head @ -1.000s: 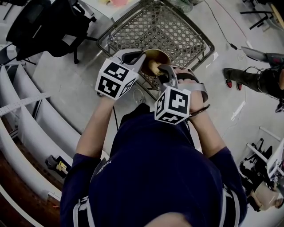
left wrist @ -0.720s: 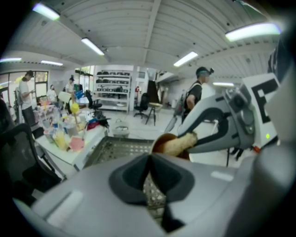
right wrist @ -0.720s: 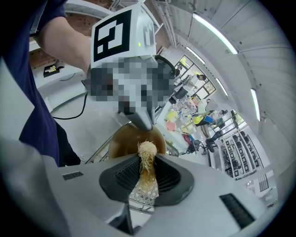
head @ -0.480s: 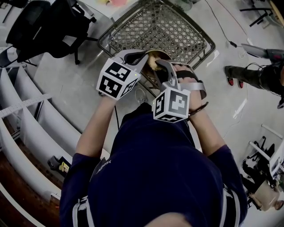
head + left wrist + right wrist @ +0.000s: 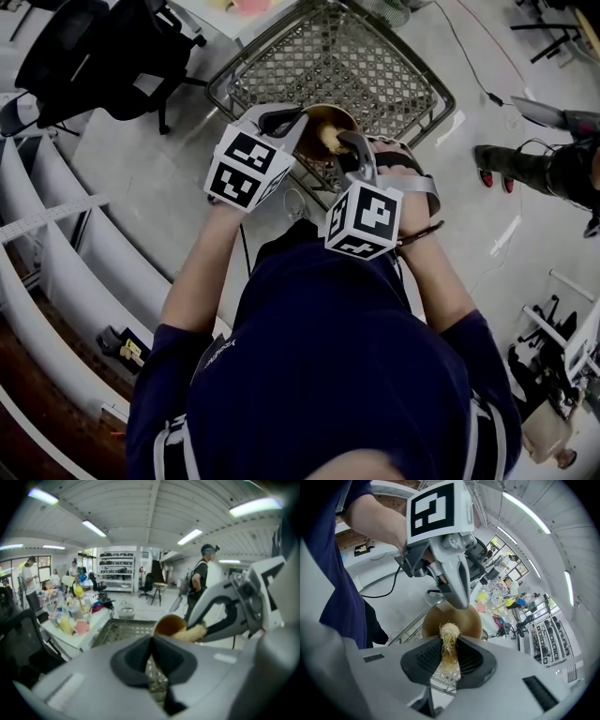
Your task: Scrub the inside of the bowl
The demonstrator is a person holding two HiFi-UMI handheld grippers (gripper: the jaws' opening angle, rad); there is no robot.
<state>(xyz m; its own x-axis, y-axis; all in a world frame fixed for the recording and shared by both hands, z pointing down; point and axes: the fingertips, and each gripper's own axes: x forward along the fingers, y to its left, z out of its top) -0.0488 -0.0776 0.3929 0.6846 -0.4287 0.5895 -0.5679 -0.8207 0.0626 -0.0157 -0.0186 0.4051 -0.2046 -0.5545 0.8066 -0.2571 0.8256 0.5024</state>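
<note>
Wire basket [image 5: 361, 56] rim just beneath bowl [image 5: 330, 117]

A wire mesh basket [image 5: 347, 66] sits on the pale floor, its rim rounded at the corners. To its left stands a black office chair [image 5: 94, 52], and long white shelf rails [image 5: 56, 253] curve along the left edge. At the right, a dark boot with red trim [image 5: 497, 164] rests on the floor.

The left gripper view looks out into a wide workroom. A white counter [image 5: 97, 620] beside the basket carries bright clutter – yellow and pink pieces among it. A person with a backpack [image 5: 199, 581] stands mid-room, and others [image 5: 29, 581] stand far left. Dark storage racks [image 5: 117, 569] line the back wall under strip lights [image 5: 96, 528].
</note>
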